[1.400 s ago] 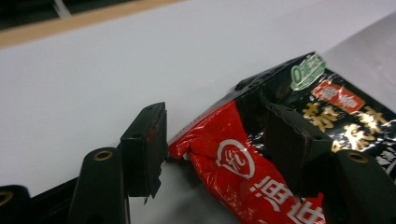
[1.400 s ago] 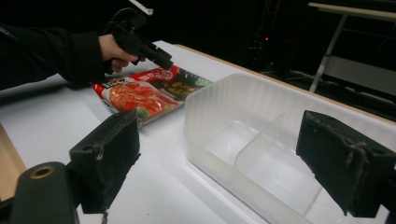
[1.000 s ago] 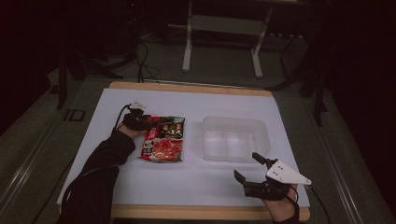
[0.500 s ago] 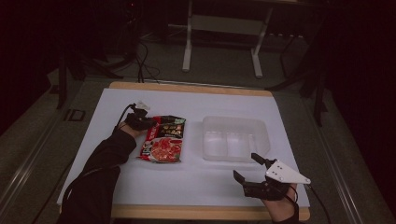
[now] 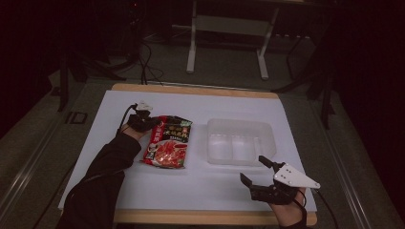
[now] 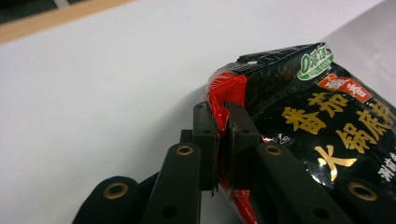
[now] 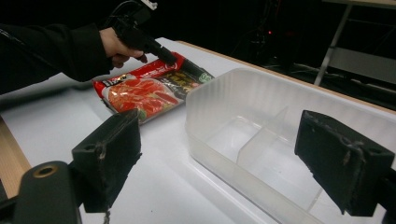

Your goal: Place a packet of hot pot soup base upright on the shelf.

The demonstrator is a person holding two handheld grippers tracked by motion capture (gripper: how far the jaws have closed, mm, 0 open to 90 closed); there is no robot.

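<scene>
High view has the left gripper (image 5: 152, 122) pinching the corner of a red food packet (image 5: 167, 142) on the white tabletop (image 5: 200, 181), right gripper (image 5: 254, 171) hanging wide open near the clear plastic box (image 5: 239, 141).

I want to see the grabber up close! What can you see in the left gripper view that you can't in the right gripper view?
Left gripper view alone: the left gripper has its black jaws pinched shut on the red top corner of the red-and-black printed foil food packet.

Right gripper view alone: the clear plastic divided container, framed by the right gripper, jaws wide open.

Both: the packet and the white table cover.
</scene>
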